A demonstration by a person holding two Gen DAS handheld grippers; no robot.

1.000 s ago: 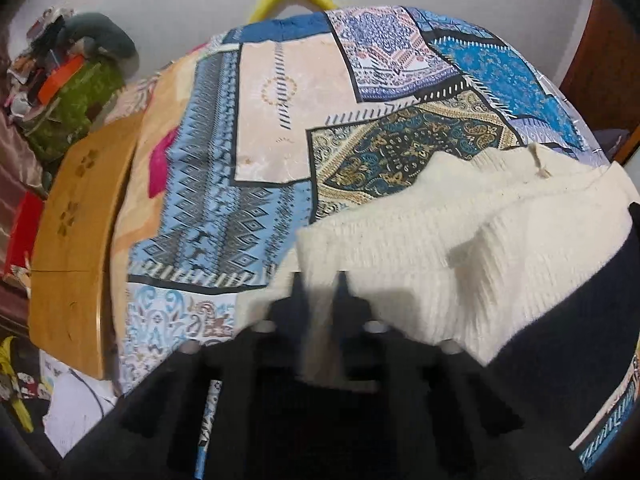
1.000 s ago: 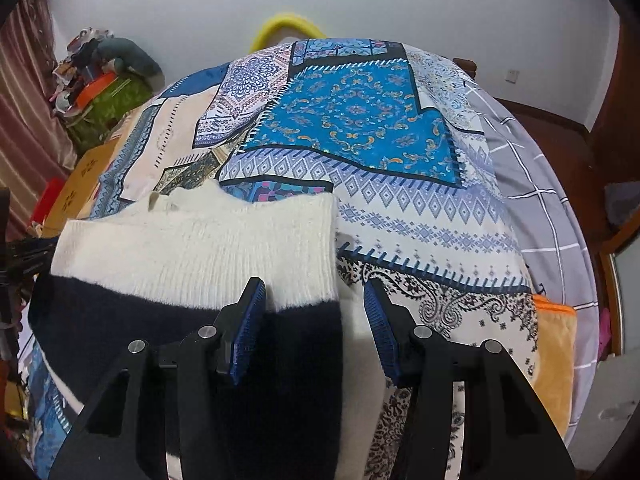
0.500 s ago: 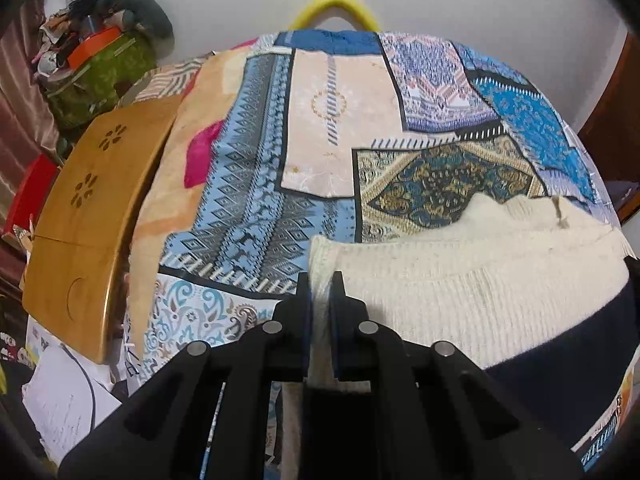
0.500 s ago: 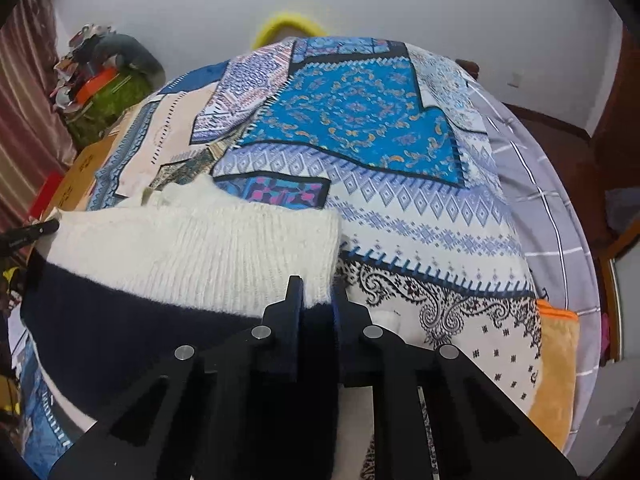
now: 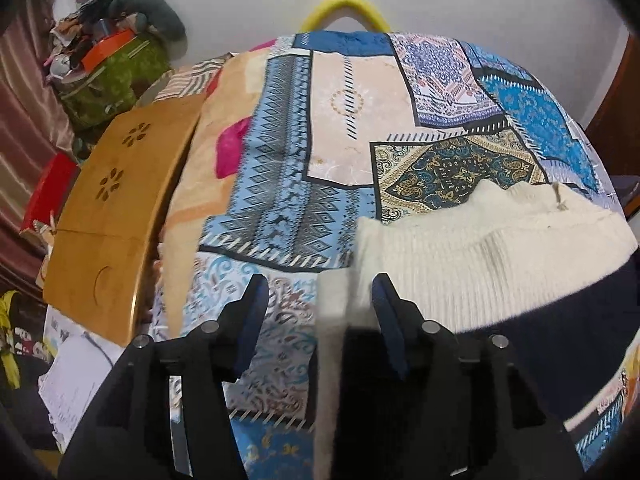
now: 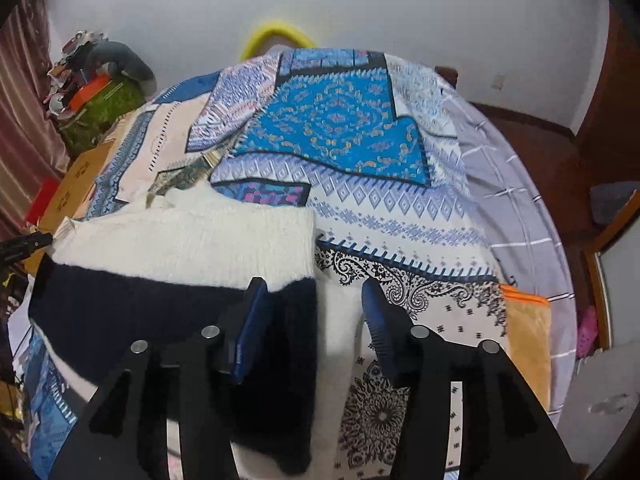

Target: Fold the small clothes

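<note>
A small cream and navy knit sweater (image 5: pixel 480 256) lies folded on the patchwork bedspread (image 5: pixel 288 200). In the left wrist view my left gripper (image 5: pixel 318 312) is open, its jaws astride the sweater's left edge without gripping it. In the right wrist view the sweater (image 6: pixel 180 256) lies left of centre, and my right gripper (image 6: pixel 316 316) is open, jaws astride its right edge where cream meets navy. The left gripper's tip (image 6: pixel 24 246) shows at the far left of that view.
A wooden folding table (image 5: pixel 108 216) leans at the bed's left side, with a green bag and clutter (image 5: pixel 112 72) behind it. A yellow hoop (image 6: pixel 276 36) stands at the far end. A grey checked sheet (image 6: pixel 520 208) and orange cloth (image 6: pixel 524 344) lie to the right.
Both grippers were shut on the sweater's edges half a second ago and have opened, letting it rest on the bed. The sweater has settled flatter.
</note>
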